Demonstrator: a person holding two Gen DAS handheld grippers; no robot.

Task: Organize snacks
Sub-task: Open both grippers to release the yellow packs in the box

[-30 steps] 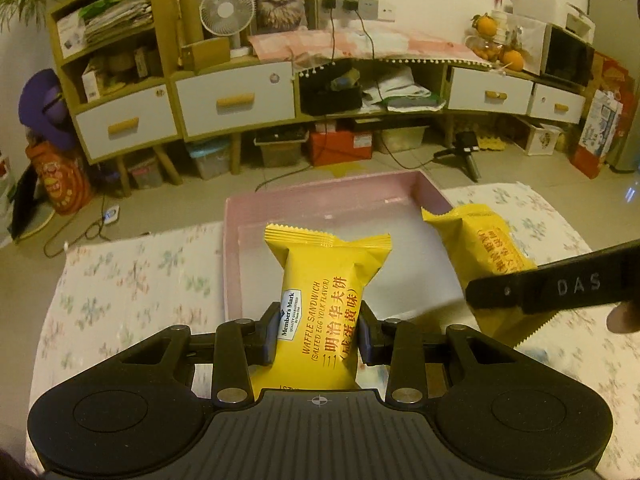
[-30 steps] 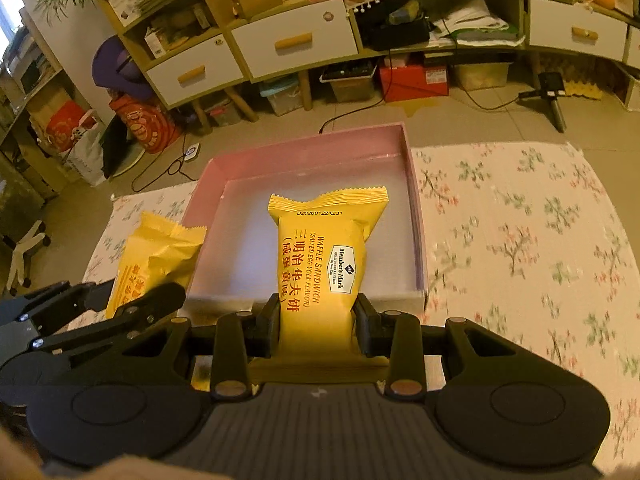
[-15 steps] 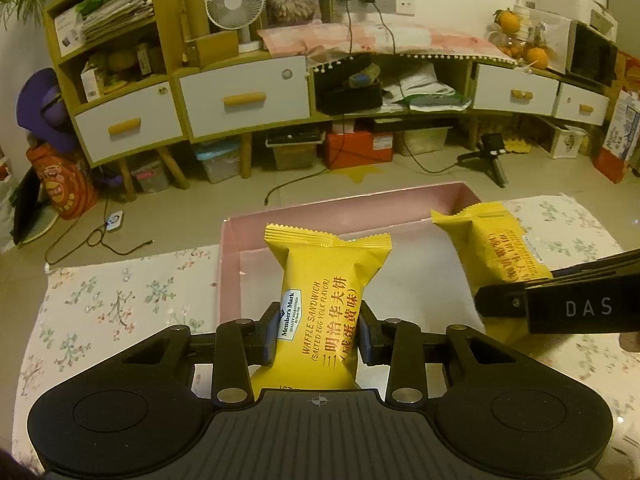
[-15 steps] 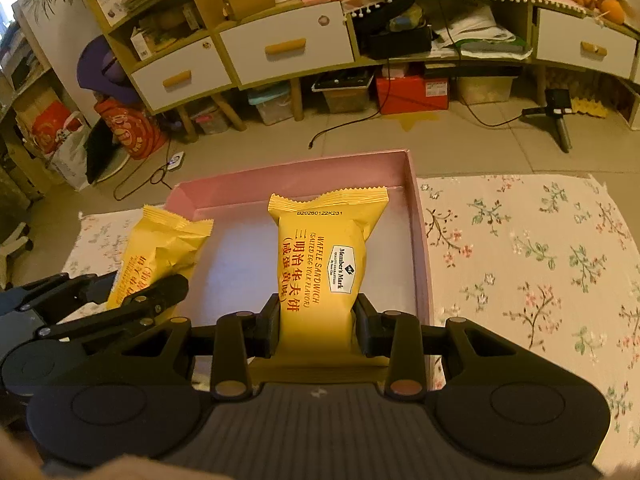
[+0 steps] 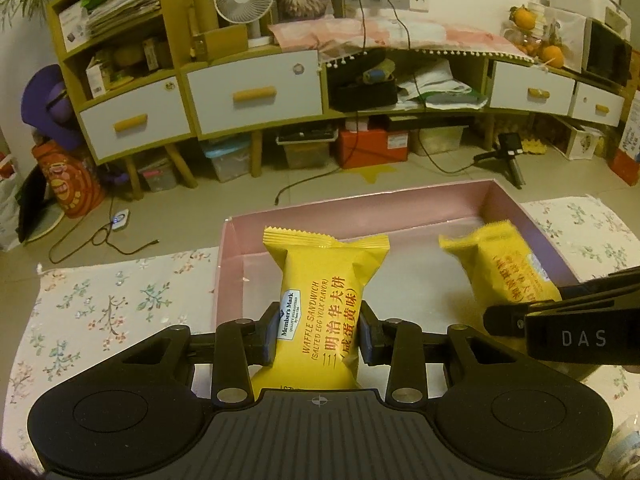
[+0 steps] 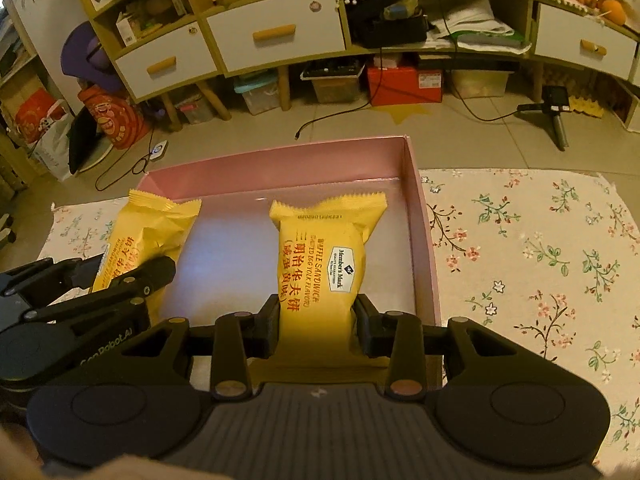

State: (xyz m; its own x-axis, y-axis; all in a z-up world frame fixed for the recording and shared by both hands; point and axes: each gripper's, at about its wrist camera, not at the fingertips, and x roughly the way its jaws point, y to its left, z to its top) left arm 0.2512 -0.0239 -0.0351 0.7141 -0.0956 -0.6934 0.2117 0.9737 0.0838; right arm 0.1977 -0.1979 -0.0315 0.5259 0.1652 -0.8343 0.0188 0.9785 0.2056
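Note:
A yellow waffle-sandwich packet (image 5: 324, 300) stands upright between the pads of my left gripper (image 5: 318, 332), over the left part of the pink box (image 5: 360, 204). The jaws are opening, and the pads still touch the packet's sides. My right gripper (image 6: 317, 320) holds a second yellow packet (image 6: 324, 256) the same way over the right part of the pink box (image 6: 280, 160). Its jaws are opening too, pads still at the packet's waist. Each view shows the other gripper and its packet: the right one's packet (image 5: 504, 264) looks blurred, and the left one's packet (image 6: 148, 228) hangs by the box's left wall.
The box lies on a floral cloth (image 6: 540, 260) spread over a tiled floor. Behind it stand a long wooden cabinet with white drawers (image 5: 252, 92), storage bins under it, cables and a small tripod (image 5: 508, 156).
Both grippers have moved forward and down with their packets, which now hang inside the box's outline. The jaws on both packets look slightly wider.

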